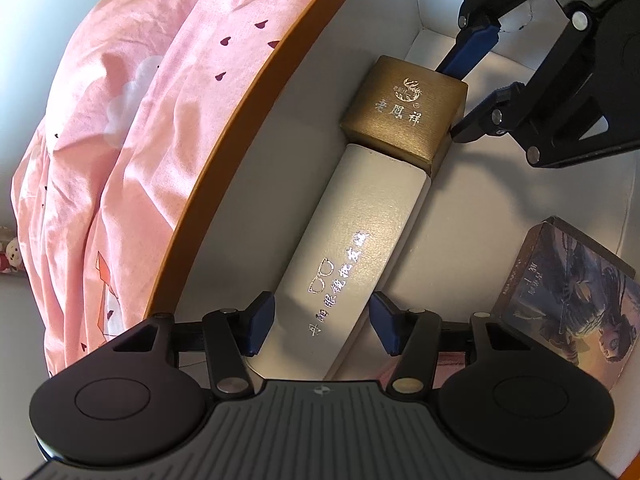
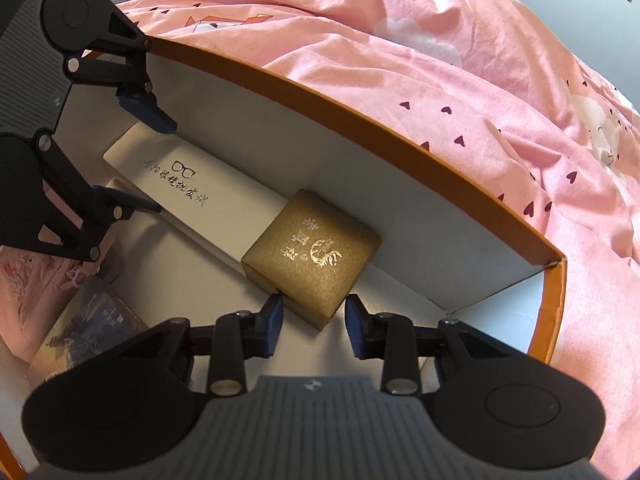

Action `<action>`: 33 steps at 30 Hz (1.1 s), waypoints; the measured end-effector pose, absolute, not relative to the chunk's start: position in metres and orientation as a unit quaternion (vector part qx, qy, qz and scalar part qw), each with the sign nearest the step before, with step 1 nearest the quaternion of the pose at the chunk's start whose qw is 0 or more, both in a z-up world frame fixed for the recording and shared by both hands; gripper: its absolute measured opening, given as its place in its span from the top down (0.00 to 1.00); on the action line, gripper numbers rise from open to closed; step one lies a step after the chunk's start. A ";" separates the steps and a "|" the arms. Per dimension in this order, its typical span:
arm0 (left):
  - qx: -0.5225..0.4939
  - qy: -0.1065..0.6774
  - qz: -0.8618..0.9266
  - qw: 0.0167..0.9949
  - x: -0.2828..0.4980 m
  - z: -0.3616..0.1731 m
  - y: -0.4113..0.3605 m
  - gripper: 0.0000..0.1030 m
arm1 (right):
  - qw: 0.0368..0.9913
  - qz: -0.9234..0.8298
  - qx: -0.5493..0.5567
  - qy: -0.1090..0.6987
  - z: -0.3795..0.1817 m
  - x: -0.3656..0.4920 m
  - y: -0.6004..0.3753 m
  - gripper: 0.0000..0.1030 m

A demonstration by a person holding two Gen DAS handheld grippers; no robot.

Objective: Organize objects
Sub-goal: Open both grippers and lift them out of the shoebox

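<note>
- We are working inside an orange-rimmed storage box [image 2: 400, 120] with white inner walls, which sits on a bed covered by a pink sheet [image 1: 132, 120] printed with small dark hearts.
- A long white glasses case [image 1: 352, 264] lies along the box's far wall, its lid printed with a spectacles outline and silver characters.
- A small gold jewellery box [image 2: 312, 256] sits at one end of the white case, touching it and close to the wall.
- Our right gripper [image 2: 314, 312] points steeply down at the gold box. Its fingers [image 2: 272, 316] flank the box's near corner; the left one seems to touch the box, the other stands just beside it, and we cannot tell that they clamp it.
- Our left gripper [image 1: 322, 320] hangs over the other end of the white case. Its blue fingers [image 1: 260, 320] are apart, one on each side of the case, with a gap showing at the right one.
- An illustrated card box [image 1: 572, 304] lies on the box floor, apart from the white case, with something pink beside it.
</note>
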State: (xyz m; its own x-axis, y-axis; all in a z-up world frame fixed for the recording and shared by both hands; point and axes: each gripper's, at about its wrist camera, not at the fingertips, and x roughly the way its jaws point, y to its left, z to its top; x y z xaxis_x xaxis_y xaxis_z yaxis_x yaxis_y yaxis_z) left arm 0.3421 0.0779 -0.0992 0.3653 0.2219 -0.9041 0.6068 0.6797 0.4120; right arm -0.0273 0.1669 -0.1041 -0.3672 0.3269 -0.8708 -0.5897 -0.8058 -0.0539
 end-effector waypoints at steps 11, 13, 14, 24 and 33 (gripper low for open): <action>0.309 0.490 -0.107 0.808 0.308 -0.033 0.072 0.37 | 0.287 0.844 -0.426 0.157 -0.057 0.005 0.131 0.64; 0.281 0.482 -0.093 0.825 0.293 -0.017 0.068 0.37 | 0.290 0.853 -0.405 0.160 -0.043 0.018 0.115 0.63; 0.268 0.479 -0.088 0.831 0.284 -0.010 0.066 0.38 | 0.291 0.857 -0.393 0.163 -0.038 0.023 0.106 0.61; 0.074 0.506 -0.036 0.859 0.178 0.014 0.062 0.38 | 0.303 0.868 -0.315 0.236 -0.021 0.068 0.014 0.53; -0.097 0.556 0.054 0.824 0.100 -0.021 0.083 0.32 | 0.255 0.859 -0.347 0.279 -0.065 0.078 -0.056 0.48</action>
State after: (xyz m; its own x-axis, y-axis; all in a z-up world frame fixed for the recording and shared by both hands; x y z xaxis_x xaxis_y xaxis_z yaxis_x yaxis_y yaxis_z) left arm 0.1003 0.0832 -0.0206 0.3761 -0.0188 -0.9264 -0.1973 0.9752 -0.0999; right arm 0.0781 -0.0556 -0.0645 -0.6301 0.2438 -0.7372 -0.6304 -0.7150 0.3023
